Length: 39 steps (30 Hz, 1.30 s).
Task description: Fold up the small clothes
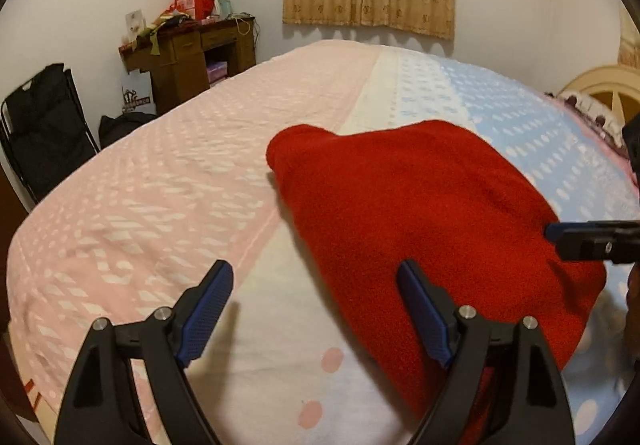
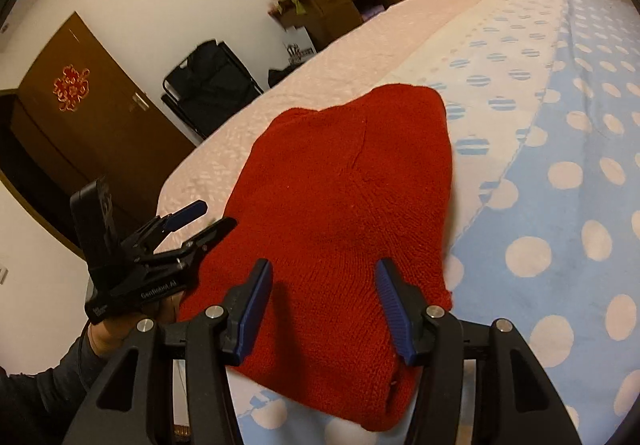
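"GenRobot.AI" on left claw [image 2: 204, 217]

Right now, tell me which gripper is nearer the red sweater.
Right. The right gripper hangs open directly over the red sweater near edge; the left gripper, also open, sits off its left side, mostly over the bedsheet.

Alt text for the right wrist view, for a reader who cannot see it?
A folded red knit garment lies on a polka-dot bedspread, framed by the open right tool. The open left tool hovers at the garment's left edge; a brown door stands behind.
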Motion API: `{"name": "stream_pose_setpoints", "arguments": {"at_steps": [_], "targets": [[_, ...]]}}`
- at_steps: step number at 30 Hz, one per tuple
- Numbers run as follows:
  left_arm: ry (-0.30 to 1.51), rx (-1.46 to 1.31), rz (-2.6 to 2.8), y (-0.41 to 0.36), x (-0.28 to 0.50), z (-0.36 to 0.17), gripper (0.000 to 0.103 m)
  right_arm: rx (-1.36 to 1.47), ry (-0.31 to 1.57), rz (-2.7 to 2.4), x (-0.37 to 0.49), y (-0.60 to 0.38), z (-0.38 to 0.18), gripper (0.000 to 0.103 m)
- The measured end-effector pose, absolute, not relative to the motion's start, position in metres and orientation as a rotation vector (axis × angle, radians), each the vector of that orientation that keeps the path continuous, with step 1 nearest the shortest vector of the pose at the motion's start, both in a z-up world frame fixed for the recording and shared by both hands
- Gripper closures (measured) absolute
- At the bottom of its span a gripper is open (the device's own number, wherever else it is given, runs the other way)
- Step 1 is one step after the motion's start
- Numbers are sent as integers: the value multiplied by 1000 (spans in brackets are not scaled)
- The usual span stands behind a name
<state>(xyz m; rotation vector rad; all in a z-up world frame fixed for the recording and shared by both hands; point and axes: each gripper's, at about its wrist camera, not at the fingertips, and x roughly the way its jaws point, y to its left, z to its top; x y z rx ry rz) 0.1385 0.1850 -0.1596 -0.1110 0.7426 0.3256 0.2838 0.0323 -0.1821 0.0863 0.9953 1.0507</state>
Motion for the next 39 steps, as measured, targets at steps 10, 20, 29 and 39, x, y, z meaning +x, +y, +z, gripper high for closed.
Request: {"name": "stream_pose_setpoints", "arguments": {"at_steps": [10,20,29,39], "targets": [[680,-102,301,165,103,-122,9,106,872,909,252,11,-144,37],[520,-77,238,139,61,-67,0,4,586,691,180,-21,-81,30],[463,-78,205,124,47,-53,0,-62,467,600,141,-43,-51,29],[452,-66,192,115,44,-48,0,-85,455,592,131,-43,-49,28]]}}
